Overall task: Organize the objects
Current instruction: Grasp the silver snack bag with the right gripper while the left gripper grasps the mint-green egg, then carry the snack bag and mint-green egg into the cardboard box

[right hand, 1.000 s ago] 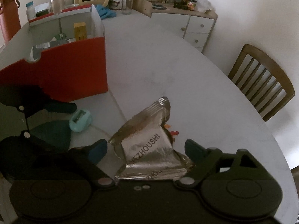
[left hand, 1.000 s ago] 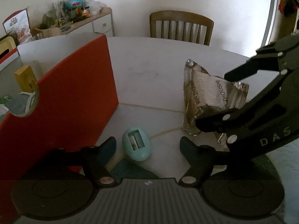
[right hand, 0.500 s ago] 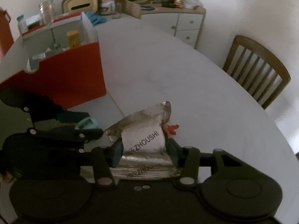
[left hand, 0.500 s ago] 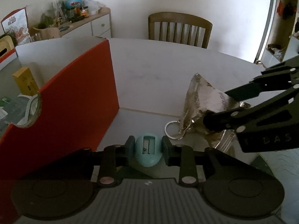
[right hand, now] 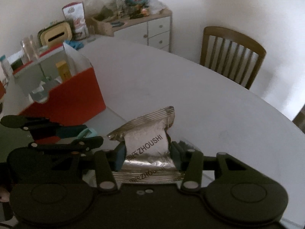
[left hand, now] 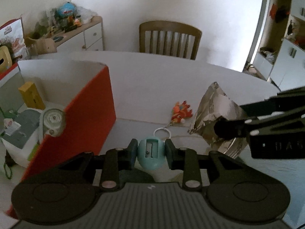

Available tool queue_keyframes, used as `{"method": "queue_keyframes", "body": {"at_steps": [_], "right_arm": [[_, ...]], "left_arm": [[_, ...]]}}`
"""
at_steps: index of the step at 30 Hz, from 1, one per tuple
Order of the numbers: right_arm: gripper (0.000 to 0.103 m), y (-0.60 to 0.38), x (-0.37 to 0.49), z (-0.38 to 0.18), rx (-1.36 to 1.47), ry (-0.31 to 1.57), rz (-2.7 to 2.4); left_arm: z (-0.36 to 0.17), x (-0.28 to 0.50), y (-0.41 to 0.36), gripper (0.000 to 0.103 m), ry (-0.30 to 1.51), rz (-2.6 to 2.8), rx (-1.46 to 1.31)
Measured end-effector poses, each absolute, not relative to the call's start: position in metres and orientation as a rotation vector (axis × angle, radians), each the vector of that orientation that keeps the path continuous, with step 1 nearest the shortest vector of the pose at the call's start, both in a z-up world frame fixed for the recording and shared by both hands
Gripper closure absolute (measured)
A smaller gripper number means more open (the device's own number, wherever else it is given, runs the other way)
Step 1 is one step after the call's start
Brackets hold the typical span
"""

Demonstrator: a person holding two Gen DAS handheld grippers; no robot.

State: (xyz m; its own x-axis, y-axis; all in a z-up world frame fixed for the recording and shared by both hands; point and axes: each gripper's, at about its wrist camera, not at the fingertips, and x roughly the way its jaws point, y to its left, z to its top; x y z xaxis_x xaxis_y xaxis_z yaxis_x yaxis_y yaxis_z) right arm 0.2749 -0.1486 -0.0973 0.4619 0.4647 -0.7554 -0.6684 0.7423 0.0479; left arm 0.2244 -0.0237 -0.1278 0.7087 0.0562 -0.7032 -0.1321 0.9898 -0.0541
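Left gripper (left hand: 151,153) is seen clenched on a teal egg-shaped pencil sharpener (left hand: 151,155), pads pressed on both its sides, blade slot facing up; the sharpener appears lifted clear of the white bench (left hand: 152,80). Right gripper (right hand: 147,152) is seen clamped on a silver foil snack packet (right hand: 146,143) printed ZHOUSHI, pinched across its lower half, top seal pointing to 12 o'clock. In the left wrist view the same packet (left hand: 211,114) is seen at 3 o'clock of the sharpener, held by the right gripper (left hand: 225,128) coming in from the right edge. An orange keychain toy (left hand: 181,111) with a white ring is lying on the bench at 1 o'clock of the sharpener, between it and the packet, touching neither gripper. A red-and-white storage box (left hand: 91,103) is placed at 10 o'clock, open on top; a yellow carton (left hand: 31,95) and a tape roll (left hand: 52,120) are seen inside, other contents too blurred to tell. A wooden chair (left hand: 168,39) is set at the far edge at 12 o'clock. A cluttered sideboard (right hand: 137,22) is seen against the wall.
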Motion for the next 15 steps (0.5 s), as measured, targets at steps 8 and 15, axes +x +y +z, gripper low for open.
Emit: {"method": "queue_keyframes", "body": {"at_steps": [8,15], "right_arm": [[0.055,-0.160,0.235,-0.072,-0.205,0.832,0.618],[0.055,-0.156,0.201,-0.045,-0.164,0.819,0.571]], "left_arm": [[-0.095,0.199,-0.012,0.073,0.753,0.050,-0.116],[-0.062,0.177,0.009,0.073,0.733,0.013,-0.135]]}}
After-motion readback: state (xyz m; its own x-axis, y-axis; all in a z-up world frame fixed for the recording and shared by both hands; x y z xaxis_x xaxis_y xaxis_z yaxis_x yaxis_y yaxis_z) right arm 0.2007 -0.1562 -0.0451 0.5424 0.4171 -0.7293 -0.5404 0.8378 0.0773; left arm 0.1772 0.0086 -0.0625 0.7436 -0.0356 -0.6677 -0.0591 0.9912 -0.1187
